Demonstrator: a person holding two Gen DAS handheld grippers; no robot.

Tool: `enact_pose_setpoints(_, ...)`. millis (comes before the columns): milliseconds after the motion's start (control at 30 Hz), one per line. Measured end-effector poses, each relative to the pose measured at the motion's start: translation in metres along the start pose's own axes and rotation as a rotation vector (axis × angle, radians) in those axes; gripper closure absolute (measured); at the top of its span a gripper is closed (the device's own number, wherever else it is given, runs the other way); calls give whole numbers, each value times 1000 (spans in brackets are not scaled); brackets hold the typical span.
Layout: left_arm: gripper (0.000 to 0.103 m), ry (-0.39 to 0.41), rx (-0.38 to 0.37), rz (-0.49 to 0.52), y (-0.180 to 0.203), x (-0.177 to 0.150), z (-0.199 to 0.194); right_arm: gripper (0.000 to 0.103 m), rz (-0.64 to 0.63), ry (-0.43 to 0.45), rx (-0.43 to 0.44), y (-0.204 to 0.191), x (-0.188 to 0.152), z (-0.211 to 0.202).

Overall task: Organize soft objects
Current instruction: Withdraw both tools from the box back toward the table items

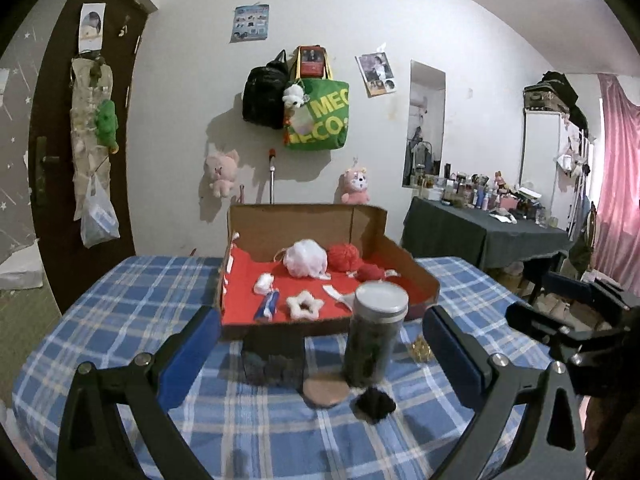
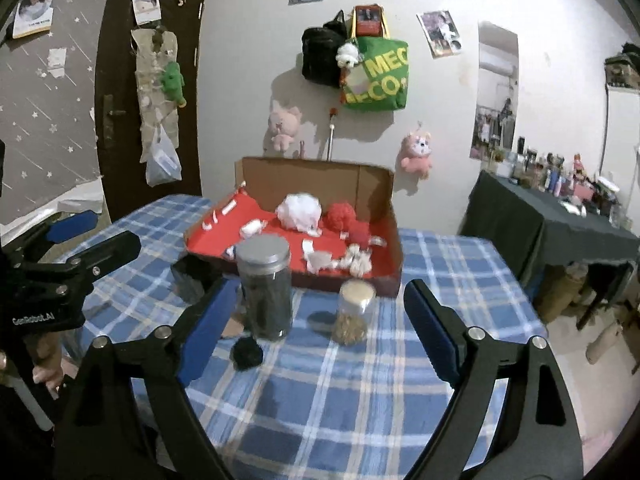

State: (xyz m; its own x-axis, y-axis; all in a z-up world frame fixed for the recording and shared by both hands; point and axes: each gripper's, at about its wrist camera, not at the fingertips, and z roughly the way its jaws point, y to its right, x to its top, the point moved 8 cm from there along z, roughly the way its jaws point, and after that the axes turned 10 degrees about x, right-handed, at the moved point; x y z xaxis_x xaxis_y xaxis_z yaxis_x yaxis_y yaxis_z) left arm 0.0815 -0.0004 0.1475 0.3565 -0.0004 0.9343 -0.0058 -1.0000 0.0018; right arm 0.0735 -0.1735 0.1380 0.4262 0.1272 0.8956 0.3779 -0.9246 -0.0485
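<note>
An open cardboard box (image 1: 240,236) lined in red sits on the blue plaid table (image 1: 120,304). It holds a white mesh pouf (image 1: 306,258), a red pouf (image 1: 343,256), a white star ring (image 1: 304,304) and a blue tube (image 1: 268,304). In front of the box stand a tall grey-lidded jar (image 1: 376,340) and a small jar (image 2: 354,312). A black pom (image 1: 374,404) lies by the tall jar. My left gripper (image 1: 320,348) is open and empty, short of the jar. My right gripper (image 2: 320,332) is also open and empty, before both jars (image 2: 266,288).
A brown disc (image 1: 324,392) and a dark block (image 1: 274,356) lie near the tall jar. A dark-clothed side table (image 2: 560,224) crowded with bottles stands to the right. Bags and plush toys hang on the far wall, and a dark door (image 1: 52,160) is at the left.
</note>
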Motion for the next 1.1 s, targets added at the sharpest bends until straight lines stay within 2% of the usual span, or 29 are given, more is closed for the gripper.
enact_pose_setpoints(100, 0, -15, 14, -6, 2, -16, 4, 16, 36, -15, -1, 4, -20, 10)
enact_pose_setpoints(267, 0, -47, 40, -1, 5, -42, 15, 16, 49, -25, -54, 11, -49, 24)
enact_pose_setpoints(433, 0, -140, 41, -11, 7, -76, 35, 16, 76, -52, -72, 18, -72, 38)
enact_pose_setpoints(600, 0, -179, 60, -2, 7, -95, 45, 16, 137, -101, -48, 26, -94, 53)
enact_pose_setpoints(1100, 0, -272, 74, 13, 7, -125, 64, 16, 168, -157, -64, 35, -114, 69)
